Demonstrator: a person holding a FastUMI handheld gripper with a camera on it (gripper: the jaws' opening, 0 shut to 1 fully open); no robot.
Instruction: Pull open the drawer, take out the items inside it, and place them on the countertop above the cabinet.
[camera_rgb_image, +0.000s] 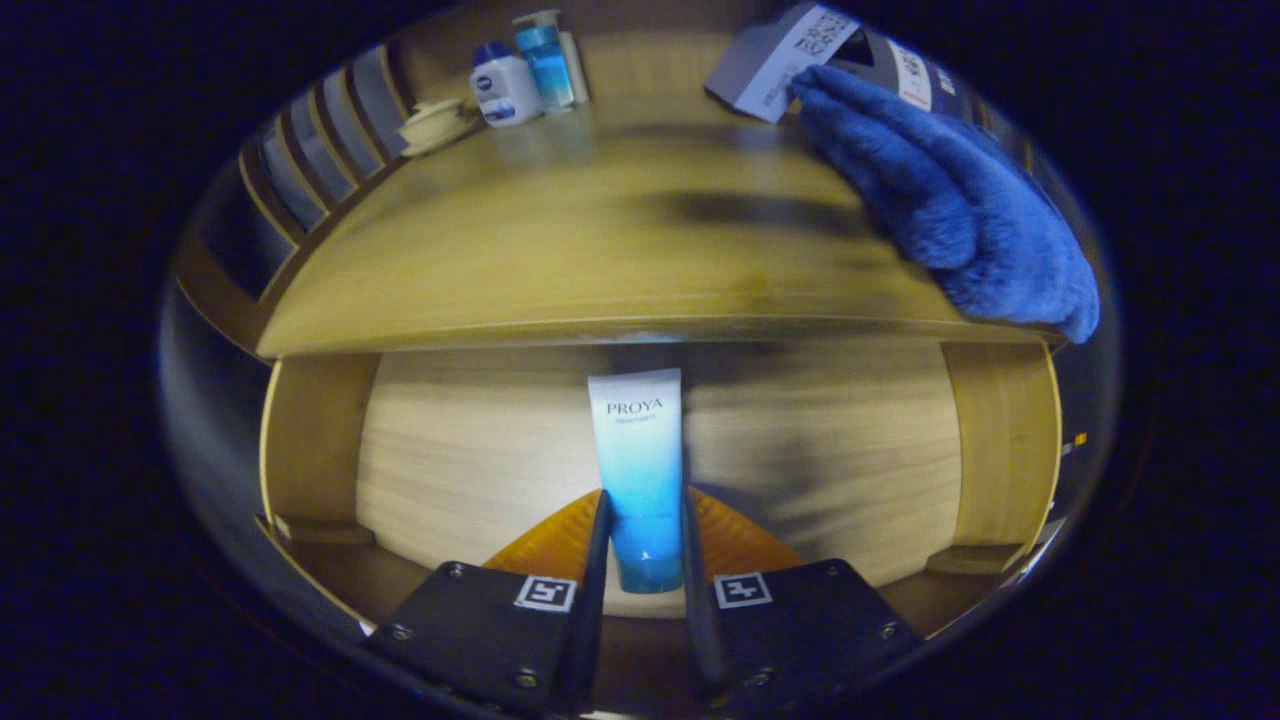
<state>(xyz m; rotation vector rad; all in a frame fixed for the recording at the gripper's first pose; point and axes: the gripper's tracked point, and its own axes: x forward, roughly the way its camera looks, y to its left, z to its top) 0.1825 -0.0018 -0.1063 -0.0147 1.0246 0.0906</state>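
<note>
Tube (640, 470) looks light, soft, slippery; gripper (643, 540) has both fingers pressed on its lower body, above the drawer (470, 450)

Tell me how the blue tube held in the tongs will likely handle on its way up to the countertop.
The tongs are shut on the blue tube, gripping its lower part near the cap. It looks like soft plastic, so it may dent under pressure. Its glossy skin could slip. Held at one end over the open drawer, the long free end might swing or tilt.
</note>
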